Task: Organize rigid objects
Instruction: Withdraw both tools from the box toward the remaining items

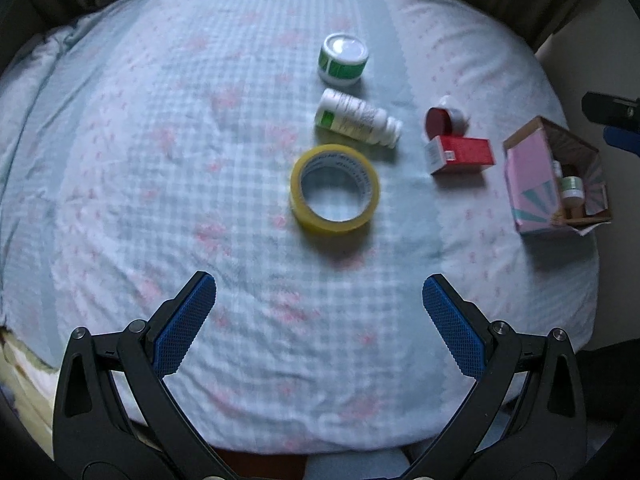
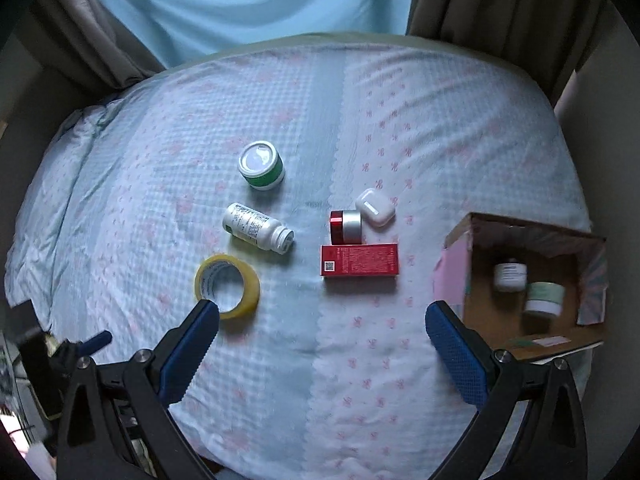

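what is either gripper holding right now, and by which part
Nothing is held. The left gripper and right gripper are both open above the bed.

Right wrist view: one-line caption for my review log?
Open right gripper above a bed sheet with tape roll, red carton, bottle and cardboard box holding two jars.

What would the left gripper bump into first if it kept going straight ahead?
Probably the yellow tape roll. It lies flat on the bed sheet, right ahead of the open left gripper. Depth is hard to judge, so it might touch the sheet first.
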The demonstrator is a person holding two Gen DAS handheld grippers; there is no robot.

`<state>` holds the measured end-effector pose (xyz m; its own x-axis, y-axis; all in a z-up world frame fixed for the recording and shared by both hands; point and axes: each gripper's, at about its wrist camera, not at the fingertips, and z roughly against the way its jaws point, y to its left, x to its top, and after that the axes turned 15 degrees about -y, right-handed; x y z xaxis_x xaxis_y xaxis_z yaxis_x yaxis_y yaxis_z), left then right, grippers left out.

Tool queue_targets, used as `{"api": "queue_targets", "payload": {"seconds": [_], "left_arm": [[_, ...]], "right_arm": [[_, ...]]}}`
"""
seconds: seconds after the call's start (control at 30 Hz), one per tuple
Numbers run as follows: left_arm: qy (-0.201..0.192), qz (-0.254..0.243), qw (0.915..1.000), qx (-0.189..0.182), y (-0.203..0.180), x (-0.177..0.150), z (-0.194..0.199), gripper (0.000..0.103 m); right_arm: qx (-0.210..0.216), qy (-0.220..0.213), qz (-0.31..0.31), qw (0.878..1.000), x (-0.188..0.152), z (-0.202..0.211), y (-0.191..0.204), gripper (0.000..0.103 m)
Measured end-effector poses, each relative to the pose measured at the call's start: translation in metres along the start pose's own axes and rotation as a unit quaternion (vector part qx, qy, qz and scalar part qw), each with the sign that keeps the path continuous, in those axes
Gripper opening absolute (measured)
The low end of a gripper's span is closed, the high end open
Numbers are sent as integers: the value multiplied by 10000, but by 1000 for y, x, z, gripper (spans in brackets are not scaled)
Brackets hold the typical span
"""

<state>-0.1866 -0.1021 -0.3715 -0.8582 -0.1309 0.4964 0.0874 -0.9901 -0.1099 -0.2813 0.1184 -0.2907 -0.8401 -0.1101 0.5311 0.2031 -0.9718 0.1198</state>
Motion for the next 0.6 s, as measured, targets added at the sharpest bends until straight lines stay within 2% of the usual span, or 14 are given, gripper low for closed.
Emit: {"api": "queue_targets", "payload": {"seconds": [0.27,0.6], "left_arm": [[194,-296,9994,10,-4,-15,-71,103],[378,-261,9989,126,-9,-27,-155,103]], "right_arm": [[-268,303,-194,9990,6,-71,-7,103],[-535,764,-236,9954,5,-159,-31,103]]}}
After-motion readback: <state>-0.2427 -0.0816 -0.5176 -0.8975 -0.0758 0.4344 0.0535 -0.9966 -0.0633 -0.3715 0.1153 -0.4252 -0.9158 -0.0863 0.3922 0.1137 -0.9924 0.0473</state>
